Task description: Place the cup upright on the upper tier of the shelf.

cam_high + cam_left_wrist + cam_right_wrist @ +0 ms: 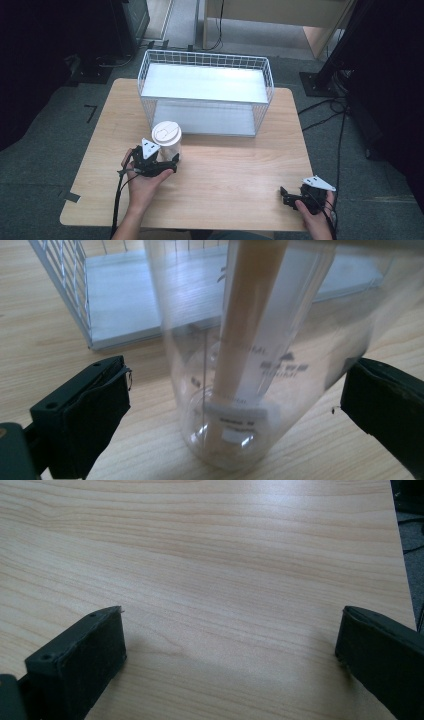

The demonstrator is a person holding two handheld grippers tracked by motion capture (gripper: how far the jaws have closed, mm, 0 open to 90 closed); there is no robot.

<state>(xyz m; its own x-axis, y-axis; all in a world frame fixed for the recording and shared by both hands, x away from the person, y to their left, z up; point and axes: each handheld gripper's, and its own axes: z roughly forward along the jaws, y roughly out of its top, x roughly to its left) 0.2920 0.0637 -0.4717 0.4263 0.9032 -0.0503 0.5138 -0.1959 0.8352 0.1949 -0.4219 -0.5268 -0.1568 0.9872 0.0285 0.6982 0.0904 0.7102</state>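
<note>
Black padded jaws of the left gripper (235,405) stood wide apart in the left gripper view, one on each side of the clear plastic cup (260,360), with a gap between each pad and the cup wall, so the tool gripped nothing. That view showed what the high view could not: a pale paper-wrapped straw (245,335) leaning inside the cup, and faint print on its side. The high view instead gave the cup's white lid (166,133) and its place on the wooden table (225,170), upright, just in front of the left corner of the white wire basket (205,92).

The left hand (145,182) came in from the near edge, forearm angled slightly rightward, holding its gripper low at the cup's base. The right gripper (289,196) lay near the table's near right corner, well apart from the cup, held in the right hand (316,212). In the right gripper view its jaws were spread wide over bare wood.

Farther off, the basket stood at the table's far edge.
</note>
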